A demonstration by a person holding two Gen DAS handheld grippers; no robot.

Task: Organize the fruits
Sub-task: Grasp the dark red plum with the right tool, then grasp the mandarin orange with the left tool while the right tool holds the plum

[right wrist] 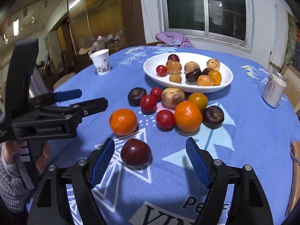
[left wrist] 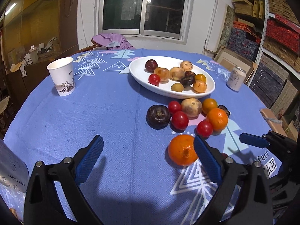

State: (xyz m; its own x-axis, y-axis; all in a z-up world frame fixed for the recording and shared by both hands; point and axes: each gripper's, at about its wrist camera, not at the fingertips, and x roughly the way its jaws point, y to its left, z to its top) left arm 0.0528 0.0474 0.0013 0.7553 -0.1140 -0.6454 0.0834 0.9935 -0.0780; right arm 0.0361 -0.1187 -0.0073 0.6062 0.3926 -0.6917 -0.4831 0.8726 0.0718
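A white oval plate (left wrist: 136,71) (right wrist: 150,69) holds several small fruits. More fruits lie loose on the blue cloth in front of it: red tomatoes, dark plums, a tan fruit, a yellow fruit and two oranges. My left gripper (left wrist: 148,144) is open and empty; the near orange (left wrist: 181,150) (right wrist: 123,121) sits by its right finger, outside the jaws. My right gripper (right wrist: 151,148) is open low over the cloth, with a dark red plum (right wrist: 136,152) between its fingers, closer to the left one, untouched. The left gripper also shows in the right wrist view (right wrist: 75,97).
A paper cup (left wrist: 61,76) (right wrist: 101,61) stands at the far left. A drink can (left wrist: 235,78) (right wrist: 274,91) stands at the right. A Starbucks bag (left wrist: 11,168) lies at the near left edge. A chair with purple cloth (left wrist: 112,41) is behind the round table.
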